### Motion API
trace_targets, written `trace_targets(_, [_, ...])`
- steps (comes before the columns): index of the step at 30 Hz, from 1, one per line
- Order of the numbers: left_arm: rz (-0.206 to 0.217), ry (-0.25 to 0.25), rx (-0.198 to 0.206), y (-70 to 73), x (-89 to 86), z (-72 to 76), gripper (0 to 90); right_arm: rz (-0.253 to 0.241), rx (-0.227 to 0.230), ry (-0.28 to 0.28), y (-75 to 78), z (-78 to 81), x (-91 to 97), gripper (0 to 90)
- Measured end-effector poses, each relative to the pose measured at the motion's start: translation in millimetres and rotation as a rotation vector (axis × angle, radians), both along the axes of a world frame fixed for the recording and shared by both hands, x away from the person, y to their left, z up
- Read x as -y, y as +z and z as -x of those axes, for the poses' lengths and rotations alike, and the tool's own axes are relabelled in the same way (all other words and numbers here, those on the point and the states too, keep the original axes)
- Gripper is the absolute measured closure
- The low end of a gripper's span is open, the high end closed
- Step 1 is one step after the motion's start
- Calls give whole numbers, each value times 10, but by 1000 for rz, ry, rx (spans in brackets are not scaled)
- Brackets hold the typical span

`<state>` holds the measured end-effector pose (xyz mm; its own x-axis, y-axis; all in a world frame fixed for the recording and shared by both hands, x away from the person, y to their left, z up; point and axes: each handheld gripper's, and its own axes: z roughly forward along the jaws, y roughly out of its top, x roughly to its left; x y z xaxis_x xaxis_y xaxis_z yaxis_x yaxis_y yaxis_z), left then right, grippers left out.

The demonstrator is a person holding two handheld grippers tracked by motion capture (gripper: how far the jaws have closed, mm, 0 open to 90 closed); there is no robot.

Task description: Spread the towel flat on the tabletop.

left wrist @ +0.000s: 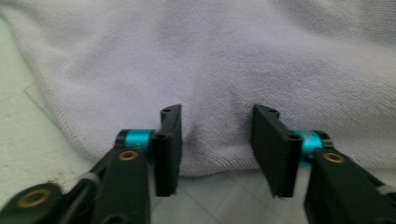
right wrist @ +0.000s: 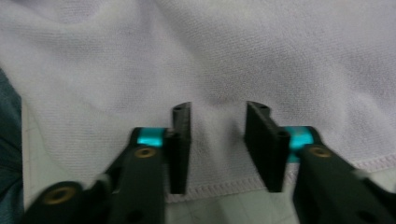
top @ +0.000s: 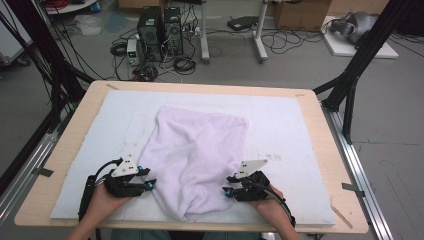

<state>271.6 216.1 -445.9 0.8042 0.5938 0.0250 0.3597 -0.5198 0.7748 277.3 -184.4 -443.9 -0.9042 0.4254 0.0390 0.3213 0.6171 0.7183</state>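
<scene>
A pale lilac towel [top: 200, 155] lies rumpled on the white mat [top: 290, 120], its near end close to the table's front edge. My left gripper [top: 150, 177] sits at the towel's left edge and my right gripper [top: 227, 185] at its right edge, each held in a hand. In the left gripper view the towel's [left wrist: 210, 56] rounded edge lies between the jaws of the left gripper [left wrist: 217, 116], which stand apart. In the right gripper view the stitched hem of the towel [right wrist: 210, 51] runs between the parted jaws of the right gripper [right wrist: 218, 112]. The cloth between them looks loose.
The mat covers most of a wooden table [top: 315, 115] with bare rims. Black frame struts [top: 350, 80] rise at both far corners. Computers [top: 160, 30] and cables lie on the floor beyond. Blue cloth [right wrist: 9, 140] of the person's clothing shows past the front edge.
</scene>
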Motion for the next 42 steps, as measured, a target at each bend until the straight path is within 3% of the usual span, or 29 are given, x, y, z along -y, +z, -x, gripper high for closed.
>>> trace_targets(3, [-6,-7,8,17,34,5,779,6,-3,39,9,-18,-22,859])
trace_targets(4, [-10,-6,9,24,35,1,828,22,8,56,19,-17,-38,869])
trace_targets(7, [15,-3,0,61,4,-7,848,39,21,81,84,-30,-36,880])
trace_targets(10, [39,3,0,157,-53,-37,850,7,31,64,202,-52,38,880])
trace_targets(11, [37,8,5,182,-64,-52,852,-2,41,50,268,-78,86,881])
trace_targets(15, [95,55,30,349,-97,-199,854,18,83,-3,467,-216,214,881])
trace_targets(18, [92,99,41,414,-44,-368,854,21,97,-55,535,-394,289,880])
trace_targets(21, [64,127,28,391,65,-568,852,17,55,-119,461,-630,329,880])
trace_targets(23, [60,141,-4,341,132,-700,852,38,19,-148,350,-778,325,880])
trace_targets(28, [7,165,-45,159,269,-929,850,55,-48,-173,115,-996,296,880])
trace_targets(34, [35,170,-58,164,256,-981,795,40,-48,-186,124,-994,289,839])
trace_targets(38, [58,173,-29,267,174,-885,668,-9,-15,-190,241,-901,327,736])
trace_targets(42, [80,187,11,383,56,-771,585,-45,18,-165,368,-768,345,707])
